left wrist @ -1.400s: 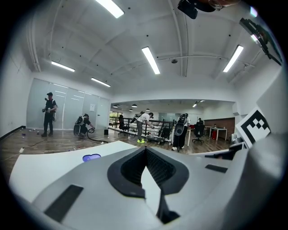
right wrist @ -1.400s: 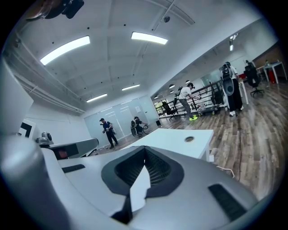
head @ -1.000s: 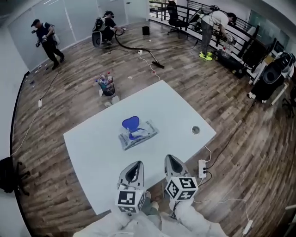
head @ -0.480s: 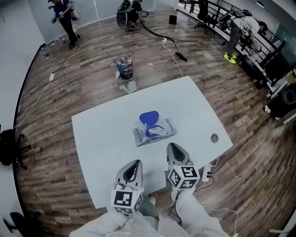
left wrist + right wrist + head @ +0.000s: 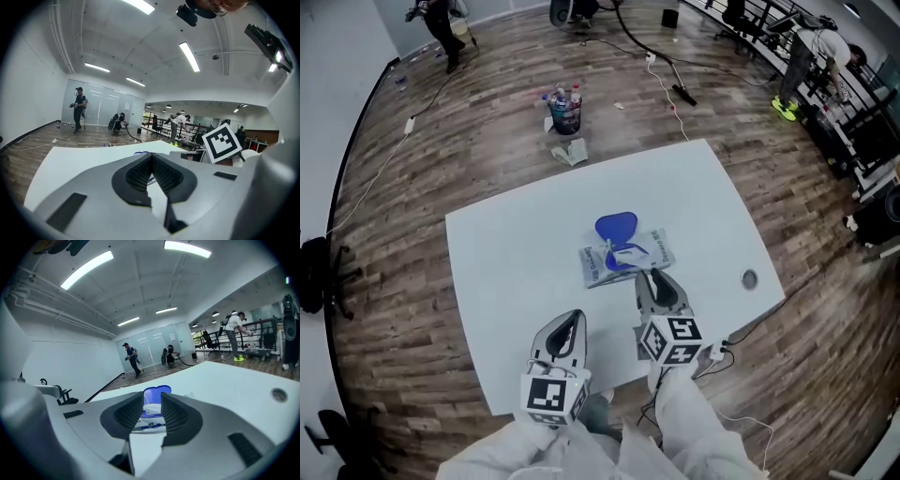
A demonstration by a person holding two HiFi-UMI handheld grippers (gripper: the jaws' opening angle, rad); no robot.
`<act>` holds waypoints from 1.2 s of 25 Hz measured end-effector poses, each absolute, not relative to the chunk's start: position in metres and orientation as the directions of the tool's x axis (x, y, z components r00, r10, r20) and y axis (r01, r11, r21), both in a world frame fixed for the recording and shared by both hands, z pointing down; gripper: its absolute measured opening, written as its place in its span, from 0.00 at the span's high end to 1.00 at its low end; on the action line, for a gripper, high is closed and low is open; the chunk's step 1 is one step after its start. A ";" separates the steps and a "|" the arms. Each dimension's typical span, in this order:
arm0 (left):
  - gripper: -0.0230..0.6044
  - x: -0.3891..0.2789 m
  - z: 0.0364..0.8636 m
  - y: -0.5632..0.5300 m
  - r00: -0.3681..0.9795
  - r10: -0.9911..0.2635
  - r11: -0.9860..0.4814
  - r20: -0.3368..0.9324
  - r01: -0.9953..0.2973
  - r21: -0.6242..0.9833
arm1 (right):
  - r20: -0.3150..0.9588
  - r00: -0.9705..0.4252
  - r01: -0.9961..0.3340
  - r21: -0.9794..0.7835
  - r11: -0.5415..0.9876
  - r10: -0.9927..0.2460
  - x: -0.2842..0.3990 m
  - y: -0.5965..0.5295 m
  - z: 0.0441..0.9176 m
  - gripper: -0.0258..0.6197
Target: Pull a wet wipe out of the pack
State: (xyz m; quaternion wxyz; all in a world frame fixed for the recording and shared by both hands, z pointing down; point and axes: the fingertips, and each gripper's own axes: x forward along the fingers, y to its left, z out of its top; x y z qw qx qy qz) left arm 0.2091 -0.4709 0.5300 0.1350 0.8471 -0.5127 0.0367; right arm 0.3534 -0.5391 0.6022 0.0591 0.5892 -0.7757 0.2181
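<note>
Two handheld grippers face a wet wipe pack [image 5: 630,256] on a white table [image 5: 511,253].
The right gripper [image 5: 650,277] jaws have just been opening, holding nothing; the left gripper [image 5: 571,322] jaws are closed.

I read the table [image 5: 506,262] as plain white. The pack [image 5: 630,259] is white with blue print, its lid [image 5: 616,228] solid blue. The left gripper [image 5: 571,321] and right gripper [image 5: 649,277] are grey with black ribbed pads [image 5: 127,414] and black-and-white square markers. The floor [image 5: 441,141] is brown plank.

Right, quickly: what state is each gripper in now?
Left gripper: closed, holding nothing.
Right gripper: open, jaws just been opening, nothing gripped; wipe pack lies ahead.
</note>
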 end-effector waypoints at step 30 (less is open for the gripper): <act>0.95 0.189 0.561 -0.516 0.442 -0.863 -0.396 0.243 -0.892 0.218 | 0.516 -0.267 -0.962 -0.190 0.195 -0.814 0.334 -0.582 0.669 0.70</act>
